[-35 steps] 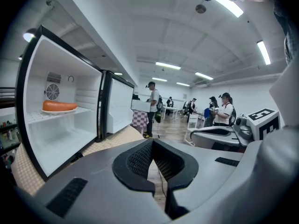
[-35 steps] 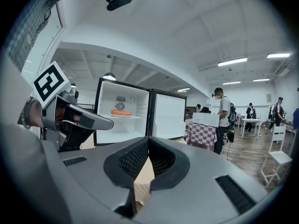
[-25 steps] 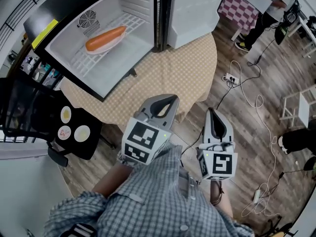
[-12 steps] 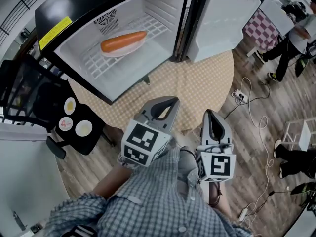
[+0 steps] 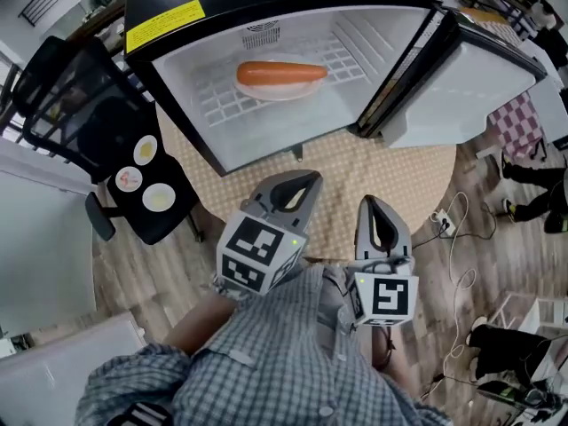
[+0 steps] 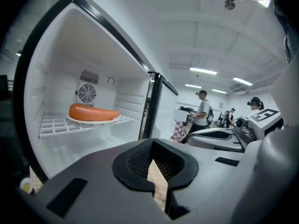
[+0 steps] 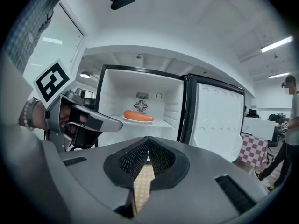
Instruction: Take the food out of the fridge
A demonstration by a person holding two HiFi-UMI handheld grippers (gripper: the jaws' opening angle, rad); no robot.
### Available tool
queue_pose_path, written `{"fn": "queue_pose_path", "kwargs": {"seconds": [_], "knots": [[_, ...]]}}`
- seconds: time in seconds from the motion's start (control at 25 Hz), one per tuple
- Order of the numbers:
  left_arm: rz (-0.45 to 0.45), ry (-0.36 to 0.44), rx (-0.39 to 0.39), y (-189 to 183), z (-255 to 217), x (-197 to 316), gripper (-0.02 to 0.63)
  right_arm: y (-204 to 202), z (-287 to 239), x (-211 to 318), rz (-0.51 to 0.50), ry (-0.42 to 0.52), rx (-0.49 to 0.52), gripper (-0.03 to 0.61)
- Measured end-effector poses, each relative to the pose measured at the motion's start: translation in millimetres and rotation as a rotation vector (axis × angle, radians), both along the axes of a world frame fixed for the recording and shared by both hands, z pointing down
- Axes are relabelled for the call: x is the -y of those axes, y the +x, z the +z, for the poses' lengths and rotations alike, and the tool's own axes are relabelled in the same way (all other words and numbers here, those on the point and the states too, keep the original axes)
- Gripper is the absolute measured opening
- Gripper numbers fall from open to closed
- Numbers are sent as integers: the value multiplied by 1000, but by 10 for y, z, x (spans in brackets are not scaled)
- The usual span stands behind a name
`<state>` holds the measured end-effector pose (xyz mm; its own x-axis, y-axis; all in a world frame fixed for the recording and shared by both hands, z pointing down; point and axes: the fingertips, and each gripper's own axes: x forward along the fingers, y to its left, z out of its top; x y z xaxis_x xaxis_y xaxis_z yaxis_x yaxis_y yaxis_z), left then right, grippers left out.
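An orange sausage [image 5: 280, 73] lies on a white plate [image 5: 266, 90] on the wire shelf of the open small fridge [image 5: 293, 140]. It also shows in the left gripper view as the sausage [image 6: 93, 112] and in the right gripper view as the sausage [image 7: 138, 116]. My left gripper [image 5: 306, 181] and right gripper [image 5: 371, 201] are held side by side near my body, over the table's near edge, well short of the fridge. Both point at the fridge opening. The left gripper [image 6: 151, 147] is shut and empty. The right gripper [image 7: 148, 142] is shut and empty too.
The fridge stands on a round table with a beige checked cloth [image 5: 355, 180]. Its door [image 5: 466, 87] hangs open at the right. A black chair [image 5: 84, 105] with small plates [image 5: 142, 174] on its seat stands left. Cables [image 5: 453, 229] lie on the wooden floor; people stand at the right.
The head view has swung toward the fridge, which moved from the upper left to the top centre. Both grippers turned with it and stay shut near my body.
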<state>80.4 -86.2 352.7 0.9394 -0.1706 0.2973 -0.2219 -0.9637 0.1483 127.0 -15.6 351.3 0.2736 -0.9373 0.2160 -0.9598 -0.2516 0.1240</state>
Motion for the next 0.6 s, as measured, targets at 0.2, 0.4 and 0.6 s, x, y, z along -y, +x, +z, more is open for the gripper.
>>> {"fn": "queue_pose_path", "kwargs": {"seconds": [0.2,0.4,0.6], "knots": [[-126,-21,-13,45,-40,208,5,117,-32,281,-129,-18,6,9],[-239,-28,-23,50,-72,324,5,185,-36,506,-255,19,34,9],[-347,-22,-30,-41,-108,412,5,277,-8,713,-311,18,170,9]]}}
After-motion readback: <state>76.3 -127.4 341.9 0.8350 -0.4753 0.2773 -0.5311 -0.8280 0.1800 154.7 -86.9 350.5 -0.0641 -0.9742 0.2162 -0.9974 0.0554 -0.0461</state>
